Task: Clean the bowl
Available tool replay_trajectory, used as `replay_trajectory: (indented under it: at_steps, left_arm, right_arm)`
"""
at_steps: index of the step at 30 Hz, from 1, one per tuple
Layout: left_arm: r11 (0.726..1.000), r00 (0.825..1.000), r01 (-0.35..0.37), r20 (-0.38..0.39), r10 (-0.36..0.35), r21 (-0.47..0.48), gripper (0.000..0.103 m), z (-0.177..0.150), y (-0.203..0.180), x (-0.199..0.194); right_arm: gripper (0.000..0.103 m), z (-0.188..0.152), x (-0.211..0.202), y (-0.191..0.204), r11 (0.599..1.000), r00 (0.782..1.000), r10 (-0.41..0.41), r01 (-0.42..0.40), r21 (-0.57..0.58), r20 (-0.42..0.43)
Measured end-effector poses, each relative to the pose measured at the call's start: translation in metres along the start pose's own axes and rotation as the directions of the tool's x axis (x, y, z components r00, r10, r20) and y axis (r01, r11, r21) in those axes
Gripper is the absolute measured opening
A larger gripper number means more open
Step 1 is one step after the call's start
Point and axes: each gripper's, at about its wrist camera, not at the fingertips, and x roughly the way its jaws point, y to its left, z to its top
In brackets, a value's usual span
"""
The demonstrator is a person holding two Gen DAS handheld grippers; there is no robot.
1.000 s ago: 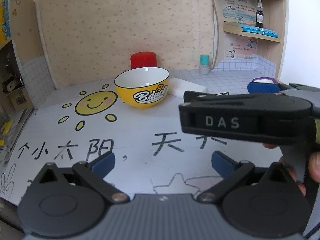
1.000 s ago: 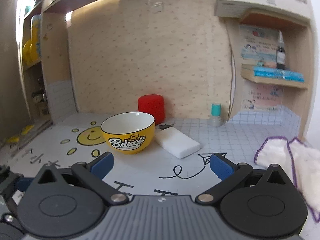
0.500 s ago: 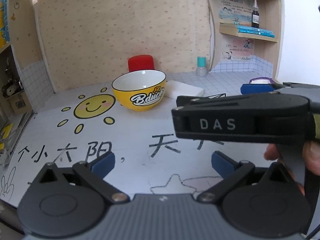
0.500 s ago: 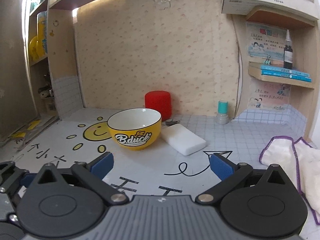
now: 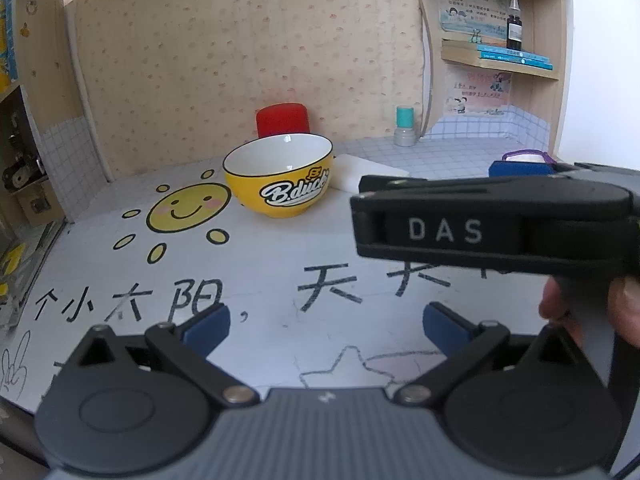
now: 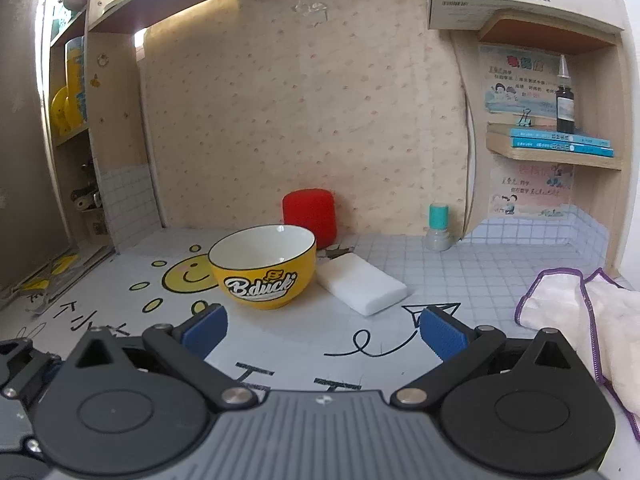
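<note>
A yellow bowl (image 5: 282, 182) with a white inside and "B.duck" lettering stands upright on the printed desk mat, also in the right wrist view as the bowl (image 6: 262, 266). A white sponge block (image 6: 360, 284) lies just right of it, and the sponge (image 5: 360, 172) shows partly behind the right tool. My left gripper (image 5: 325, 326) is open and empty, well short of the bowl. My right gripper (image 6: 322, 330) is open and empty too, in front of the bowl and sponge. The right tool's black body (image 5: 492, 228) crosses the left wrist view, held by a hand (image 5: 600, 304).
A red cup (image 6: 309, 214) stands behind the bowl against the wall. A small teal-capped bottle (image 6: 439, 226) is at the back right. A white cloth with purple trim (image 6: 588, 320) lies at the right. Shelves with books (image 6: 560, 144) flank the desk.
Both grippers have drifted slightly toward the bowl, which looks a little larger and more central. Nothing on the desk has moved, and both grippers stay open.
</note>
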Motion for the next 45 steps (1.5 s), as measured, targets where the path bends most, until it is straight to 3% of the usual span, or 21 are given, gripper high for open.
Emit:
replay_trajectory:
  at_steps: [33, 35, 36, 37, 38, 39, 40, 44, 45]
  left_arm:
    - [1.0, 0.999, -0.001, 0.034, 0.0, 0.026, 0.103, -0.003, -0.003, -0.009]
    - [1.0, 0.999, 0.009, 0.047, -0.01, 0.018, 0.102, -0.003, -0.002, -0.011]
    - [1.0, 0.998, 0.015, 0.053, -0.016, 0.014, 0.098, -0.003, -0.001, -0.012]
    - [1.0, 0.998, 0.016, 0.055, -0.017, 0.015, 0.093, -0.003, 0.0, -0.012]
    - [1.0, 0.998, 0.016, 0.055, -0.017, 0.016, 0.078, -0.002, 0.0, -0.012]
    - [1.0, 0.999, 0.015, 0.052, -0.015, 0.015, 0.058, -0.003, 0.0, -0.012]
    - [1.0, 0.999, 0.014, 0.048, -0.014, 0.013, 0.048, -0.003, 0.0, -0.012]
    - [0.999, 0.999, 0.033, 0.027, -0.033, 0.014, 0.005, -0.004, 0.0, -0.008]
    - [0.999, 0.999, 0.032, 0.029, -0.032, 0.018, 0.005, -0.005, 0.0, -0.008]
  right_arm:
    - [0.103, 0.0, -0.004, 0.005, 0.997, 0.998, 0.048, -0.05, -0.051, -0.027]
    - [0.098, 0.0, -0.005, 0.003, 0.998, 0.999, 0.05, -0.051, -0.045, -0.021]
    - [0.093, 0.0, -0.006, 0.002, 0.998, 0.998, 0.054, -0.054, -0.038, -0.015]
    - [0.078, 0.001, -0.006, 0.001, 0.998, 0.998, 0.057, -0.057, -0.03, -0.009]
    - [0.061, 0.0, -0.006, 0.001, 0.998, 0.998, 0.058, -0.058, -0.036, -0.01]
    - [0.051, 0.0, -0.006, 0.001, 0.997, 0.998, 0.058, -0.059, -0.043, -0.011]
    - [0.035, 0.0, -0.006, 0.002, 0.997, 0.998, 0.059, -0.06, -0.049, -0.012]
    - [0.019, 0.0, -0.007, 0.002, 0.995, 0.997, 0.082, -0.082, -0.056, -0.011]
    - [0.015, 0.0, -0.007, 0.002, 0.994, 0.996, 0.094, -0.094, -0.06, -0.011]
